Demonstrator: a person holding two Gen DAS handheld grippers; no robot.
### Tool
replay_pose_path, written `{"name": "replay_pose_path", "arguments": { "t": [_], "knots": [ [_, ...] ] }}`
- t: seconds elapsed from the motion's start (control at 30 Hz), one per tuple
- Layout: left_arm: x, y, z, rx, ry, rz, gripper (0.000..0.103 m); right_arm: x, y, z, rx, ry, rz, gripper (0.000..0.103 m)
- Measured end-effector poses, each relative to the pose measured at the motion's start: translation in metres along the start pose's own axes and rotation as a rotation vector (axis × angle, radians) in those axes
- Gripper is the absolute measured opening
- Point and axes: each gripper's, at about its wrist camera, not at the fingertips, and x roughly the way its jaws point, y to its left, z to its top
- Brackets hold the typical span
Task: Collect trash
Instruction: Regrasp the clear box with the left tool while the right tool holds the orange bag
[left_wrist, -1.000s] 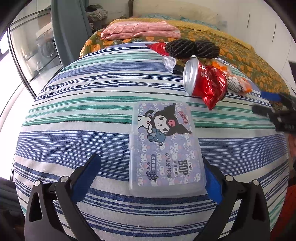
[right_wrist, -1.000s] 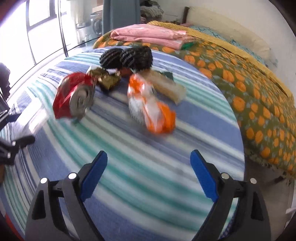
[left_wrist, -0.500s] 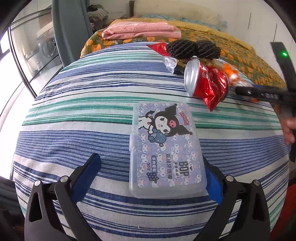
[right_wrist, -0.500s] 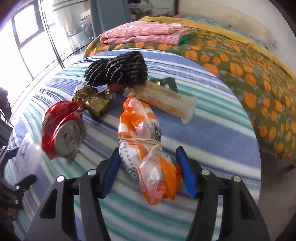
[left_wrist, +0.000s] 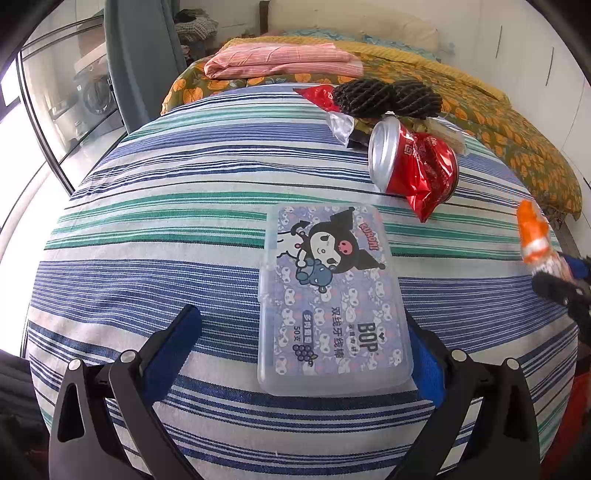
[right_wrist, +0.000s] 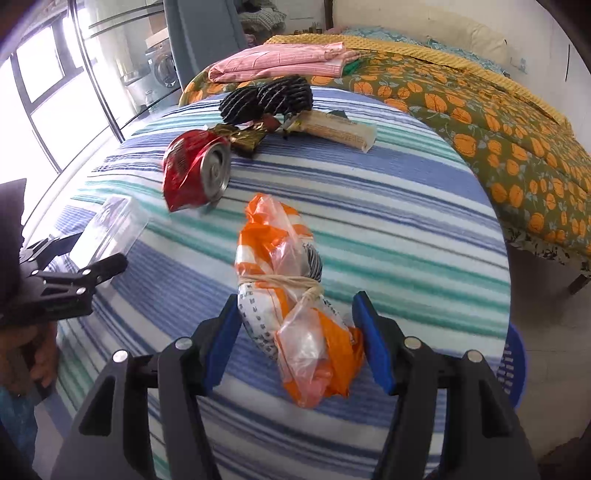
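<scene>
My right gripper (right_wrist: 295, 334) is shut on an orange and white plastic bag bundle (right_wrist: 291, 291) tied with string and holds it above the striped table (right_wrist: 388, 206). The bundle and gripper also show at the right edge of the left wrist view (left_wrist: 533, 236). My left gripper (left_wrist: 303, 343) is open, its jaws either side of a clear floss-pick box (left_wrist: 332, 295) with a cartoon lid. A crushed red can (left_wrist: 410, 166) with a red wrapper lies beyond, also seen in the right wrist view (right_wrist: 199, 173).
Black foam fruit nets (right_wrist: 269, 98), a gold wrapper (right_wrist: 243, 136) and a long clear packet (right_wrist: 336, 129) lie at the table's far side. A bed with an orange-patterned cover (right_wrist: 498, 122) stands to the right. A blue basket (right_wrist: 513, 362) sits on the floor.
My right gripper closed around the orange bag bundle and lifted it back toward me off the table. The left gripper and the box have not moved.
</scene>
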Motion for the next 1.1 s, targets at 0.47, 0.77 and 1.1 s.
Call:
{"name": "replay_pose_path", "arguments": {
  "t": [0.47, 0.77, 1.1],
  "knots": [
    [-0.003, 0.001, -0.005, 0.008, 0.000, -0.008, 0.099, -0.012, -0.002, -0.011, -0.044, 0.078, 0.056, 0.074],
    [-0.012, 0.009, 0.001, 0.043, 0.022, -0.090, 0.099, -0.010, 0.029, 0.005, -0.291, 0.123, 0.044, 0.080],
    [-0.006, 0.002, 0.011, 0.105, 0.061, -0.056, 0.063, 0.019, 0.043, 0.013, -0.274, 0.208, -0.008, 0.043]
  ]
}}
